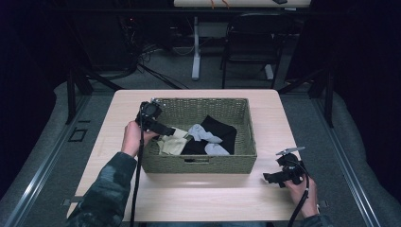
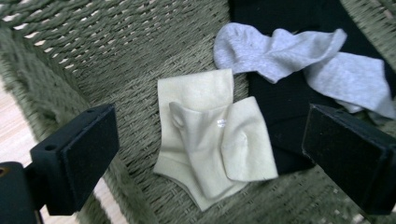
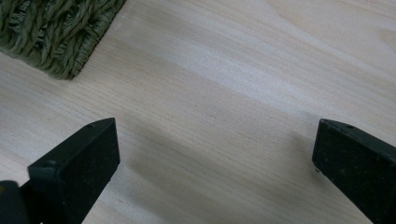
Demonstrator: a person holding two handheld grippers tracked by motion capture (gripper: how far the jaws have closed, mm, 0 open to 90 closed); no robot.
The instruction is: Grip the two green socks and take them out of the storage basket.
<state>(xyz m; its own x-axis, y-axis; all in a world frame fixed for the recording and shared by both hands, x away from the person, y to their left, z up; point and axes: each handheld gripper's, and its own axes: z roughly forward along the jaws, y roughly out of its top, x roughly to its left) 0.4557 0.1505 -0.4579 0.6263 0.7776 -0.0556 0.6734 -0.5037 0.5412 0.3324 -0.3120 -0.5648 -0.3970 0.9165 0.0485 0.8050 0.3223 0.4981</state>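
Note:
A green woven basket [image 1: 198, 163] stands in the middle of the wooden table [image 1: 265, 113]. Inside lie a cream sock [image 1: 172, 144] [image 2: 210, 140], a light grey sock [image 1: 205, 135] [image 2: 299, 58] and a black garment [image 1: 222, 130] [image 2: 285, 116]. My left gripper [image 1: 168, 130] [image 2: 210, 154] reaches over the basket's left rim and hangs open above the cream sock, with a jaw on either side of it and nothing held. My right gripper [image 1: 269, 178] [image 3: 215, 163] rests low over bare table to the right of the basket, open and empty.
The basket's corner [image 3: 56, 32] lies up and left of the right gripper. Bare tabletop runs along the front and right of the basket. Beyond the far table edge stand a chair [image 1: 253, 42] and a desk leg [image 1: 196, 52] on a dark floor.

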